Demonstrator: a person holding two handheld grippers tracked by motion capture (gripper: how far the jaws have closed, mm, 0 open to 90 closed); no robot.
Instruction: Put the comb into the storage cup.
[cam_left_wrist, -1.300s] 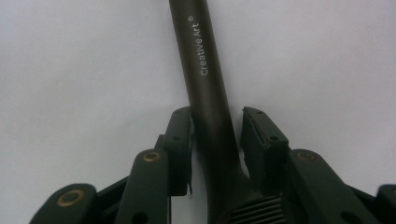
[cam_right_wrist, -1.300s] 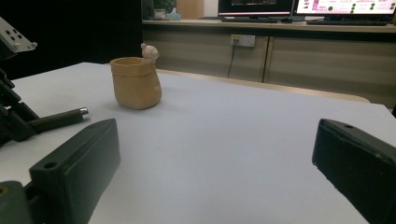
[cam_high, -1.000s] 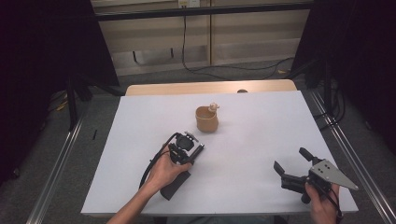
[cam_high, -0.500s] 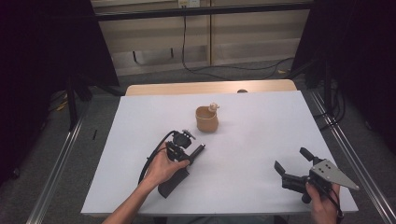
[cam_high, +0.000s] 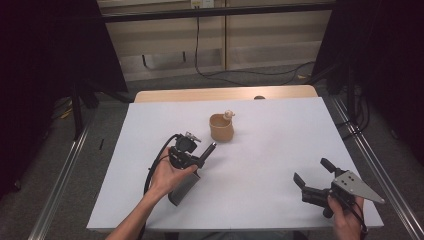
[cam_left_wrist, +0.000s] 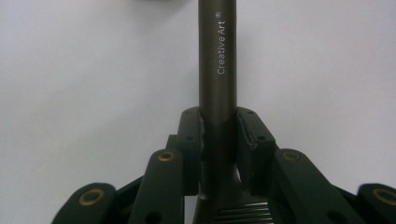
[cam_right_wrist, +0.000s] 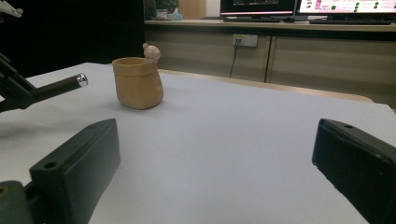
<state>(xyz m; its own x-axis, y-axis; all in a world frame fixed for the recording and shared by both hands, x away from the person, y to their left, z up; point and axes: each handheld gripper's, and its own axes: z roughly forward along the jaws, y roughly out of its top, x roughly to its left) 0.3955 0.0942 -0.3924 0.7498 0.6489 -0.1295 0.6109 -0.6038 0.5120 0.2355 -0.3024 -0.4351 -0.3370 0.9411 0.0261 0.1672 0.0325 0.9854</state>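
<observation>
Clamped on a dark pen (cam_high: 207, 151) from above the table (cam_high: 270, 125): left gripper (cam_high: 192, 159), shaft aimed at the tan pot (cam_high: 221, 128), likely for dropping in. Right gripper (cam_high: 312, 182) parked near the front edge, jaws spread, empty.

Left gripper view: pen (cam_left_wrist: 217, 70) pinched between both pads, lettered barrel running straight ahead.

Right gripper view: pot (cam_right_wrist: 137, 83) upright beyond wide jaws, pen tip (cam_right_wrist: 80, 80) just beside it.

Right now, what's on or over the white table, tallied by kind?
Tan pots: 1, pot with a small figure on its rim
Dark pens: 1, pen clamped in the left gripper
Grippers: 2, the right gripper open with nothing in it
Total: 4
</observation>
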